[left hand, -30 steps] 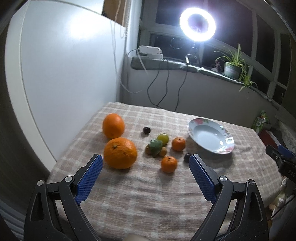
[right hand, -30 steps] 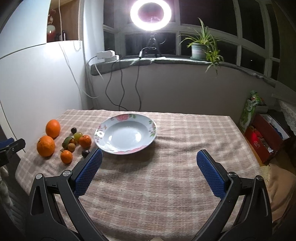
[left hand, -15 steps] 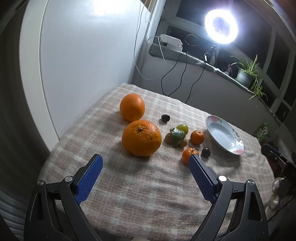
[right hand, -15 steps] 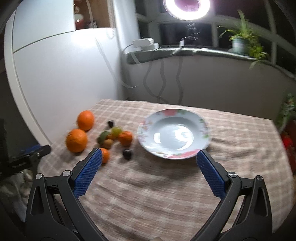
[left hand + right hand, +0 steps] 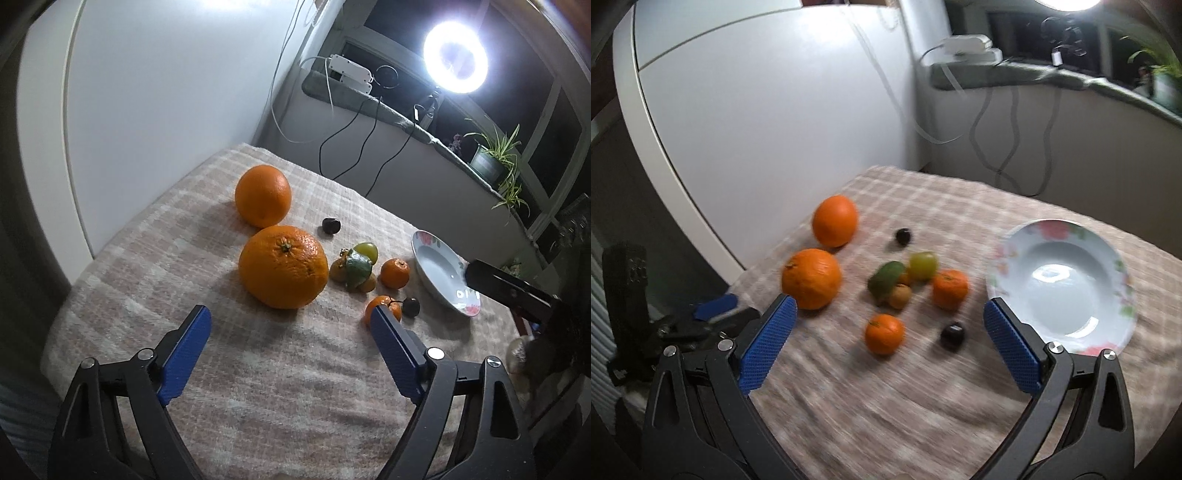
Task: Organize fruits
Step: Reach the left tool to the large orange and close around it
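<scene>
Two big oranges lie on the checked tablecloth: the near one [image 5: 283,266] [image 5: 811,278] and the far one [image 5: 263,195] [image 5: 834,220]. Right of them lie two mandarins [image 5: 395,273] [image 5: 884,333], a green grape [image 5: 366,251] [image 5: 923,265], a green leafy fruit [image 5: 357,267] [image 5: 885,282] and two dark cherries [image 5: 331,225] [image 5: 952,335]. A white floral plate [image 5: 441,275] [image 5: 1060,288] stands empty at the right. My left gripper [image 5: 290,328] is open, just short of the near orange. My right gripper [image 5: 888,332] is open above the small fruits.
A white cabinet wall [image 5: 166,92] borders the table's left side. A window ledge with cables, a power strip [image 5: 351,72], a ring light [image 5: 455,62] and a potted plant [image 5: 495,158] runs behind. The tablecloth drops off at the near edge [image 5: 258,424].
My left gripper moved forward toward the near big orange. My right gripper swung left from the plate to above the small fruits; its view is motion-blurred.
</scene>
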